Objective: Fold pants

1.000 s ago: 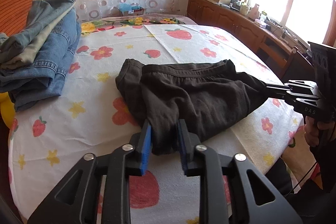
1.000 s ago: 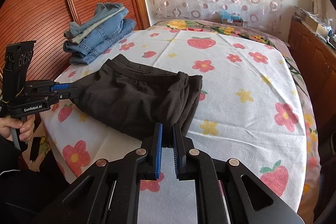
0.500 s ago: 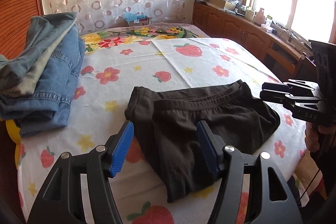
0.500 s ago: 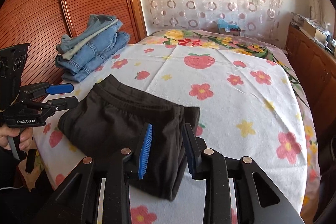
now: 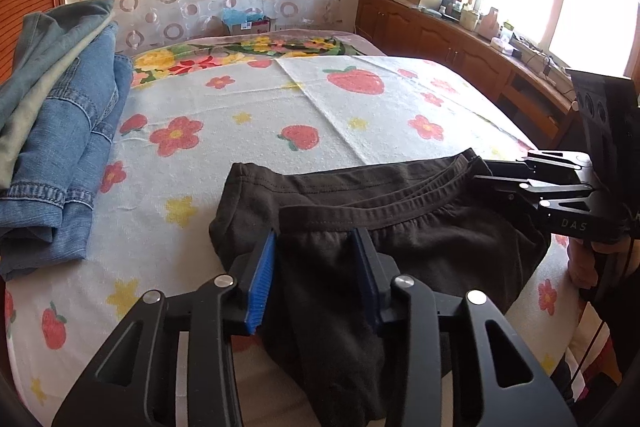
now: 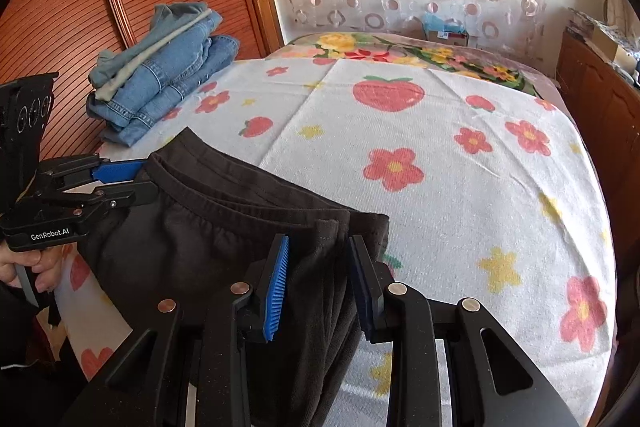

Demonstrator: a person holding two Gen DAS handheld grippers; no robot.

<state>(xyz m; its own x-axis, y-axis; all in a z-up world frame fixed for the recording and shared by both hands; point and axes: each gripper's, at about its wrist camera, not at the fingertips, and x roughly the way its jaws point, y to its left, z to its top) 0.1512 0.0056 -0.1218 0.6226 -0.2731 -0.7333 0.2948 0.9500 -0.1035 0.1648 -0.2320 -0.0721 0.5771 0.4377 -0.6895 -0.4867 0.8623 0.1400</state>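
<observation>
Bed: we work on a bed (image 5: 248, 99) with a strawberry and flower cover.
Pants: our dark pants (image 5: 400, 227) lie folded small at the bed's near edge.
Jeans: folded jeans (image 5: 60, 147) sit at the bed's far corner.
Left gripper: our left gripper (image 5: 316, 275) is closing around a thick fold of pants.
Right gripper: our right gripper (image 6: 318, 283) stands narrow around the other end.
Left to do: we think maybe one more fold, or stacking.

White lettering "DAS" on the black body of the right gripper (image 5: 480, 177), seen at the right edge of the left wrist view. White lettering "GenRobot.AI" on the black body of the left gripper (image 6: 140, 181), at the left edge of the right wrist view. Print on the far cardboard box (image 5: 250, 25) too small to read.
</observation>
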